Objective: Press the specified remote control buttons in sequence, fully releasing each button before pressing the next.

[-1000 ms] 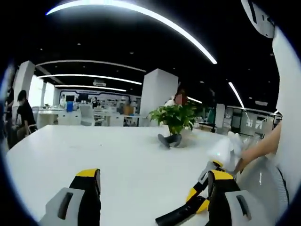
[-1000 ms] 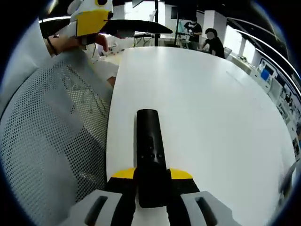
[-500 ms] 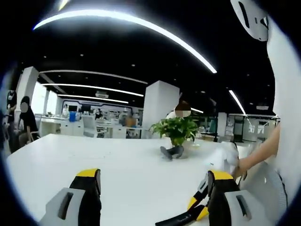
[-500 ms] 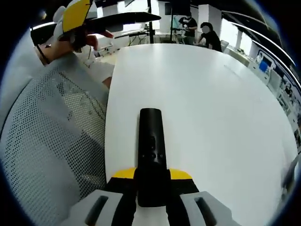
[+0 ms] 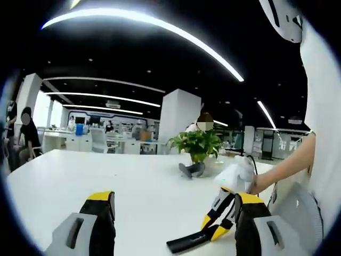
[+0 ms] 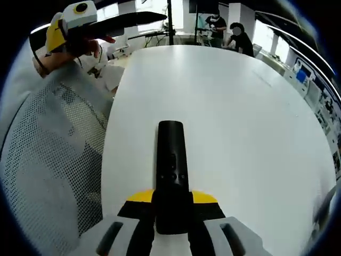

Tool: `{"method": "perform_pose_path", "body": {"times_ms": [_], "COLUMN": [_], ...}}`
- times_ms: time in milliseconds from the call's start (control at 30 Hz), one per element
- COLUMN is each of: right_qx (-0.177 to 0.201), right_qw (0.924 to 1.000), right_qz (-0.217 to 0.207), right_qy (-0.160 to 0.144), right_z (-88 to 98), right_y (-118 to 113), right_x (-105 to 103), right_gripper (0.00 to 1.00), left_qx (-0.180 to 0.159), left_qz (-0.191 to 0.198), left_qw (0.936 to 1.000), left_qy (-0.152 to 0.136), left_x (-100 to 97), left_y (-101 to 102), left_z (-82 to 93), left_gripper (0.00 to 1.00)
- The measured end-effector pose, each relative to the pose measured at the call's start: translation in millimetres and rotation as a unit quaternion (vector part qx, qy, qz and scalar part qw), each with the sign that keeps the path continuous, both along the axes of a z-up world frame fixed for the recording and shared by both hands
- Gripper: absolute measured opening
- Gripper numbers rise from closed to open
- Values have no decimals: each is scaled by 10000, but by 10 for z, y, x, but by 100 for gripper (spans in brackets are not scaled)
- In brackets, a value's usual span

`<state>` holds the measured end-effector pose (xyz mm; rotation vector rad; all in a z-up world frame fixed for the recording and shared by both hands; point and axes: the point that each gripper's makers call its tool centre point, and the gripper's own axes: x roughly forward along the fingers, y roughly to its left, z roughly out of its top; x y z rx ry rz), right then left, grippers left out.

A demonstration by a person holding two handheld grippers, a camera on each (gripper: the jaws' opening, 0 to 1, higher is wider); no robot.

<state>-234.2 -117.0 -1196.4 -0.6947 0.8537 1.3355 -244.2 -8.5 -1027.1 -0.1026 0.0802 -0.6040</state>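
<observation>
Remote control clamped in right tool

Remote control [image 6: 171, 170]: slim, black, long bar with rounded far end, small buttons clustered mid-body. Right tool [image 6: 171, 213] grips its near end between yellow-tipped jaws, holding it out over white bench [image 6: 256, 122]. Left tool [image 5: 173, 213] jaws stand apart, nothing between them. Potted plant [image 5: 196, 145] on far bench.

No readable text, label, brand or number anywhere. Markings on the black remote [image 6: 171, 173] too small and dark to make out. Far wall screens and signs behind the bench [image 5: 133, 181] too blurred to read.
</observation>
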Motion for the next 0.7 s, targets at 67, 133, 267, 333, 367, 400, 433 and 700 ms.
{"method": "perform_pose_path", "body": {"times_ms": [67, 133, 267, 333, 367, 400, 433, 700], "right_qx": [-23, -38, -33, -49, -61, -50, -26, -164], "right_qw": [10000, 10000, 10000, 10000, 10000, 9999, 9999, 9998], "right_qz": [2, -12, -54, -37, -37, -107, -159, -64], "right_qy": [-3, -1, 46, 12, -19, -4, 28, 42], "right_z": [-3, -6, -6, -9, -11, -8, -5, -8], "right_y": [-4, -9, -12, -20, -28, -37, -38, -50], "right_x": [64, 127, 234, 302, 342, 399, 433, 626], "right_gripper": [20, 20, 20, 21, 21, 21, 21, 21], "left_qx": [-23, -31, -29, -113, -110, -86, -76, -149], "left_qz": [1, -1, -32, -66, -59, -40, -30, -34], "left_qw": [10000, 10000, 9999, 9998, 9998, 9998, 9997, 9995], "left_qy": [26, 37, 133, 137, 143, 176, 227, 274], "left_x": [0, -1, -3, -9, -7, -2, 0, -1], "left_y": [2, 1, -11, -23, -19, -12, -7, -3], "left_z": [-2, -3, -34, -18, -22, -38, -56, -59], "left_gripper": [97, 97, 97, 97, 97, 97, 97, 97]}}
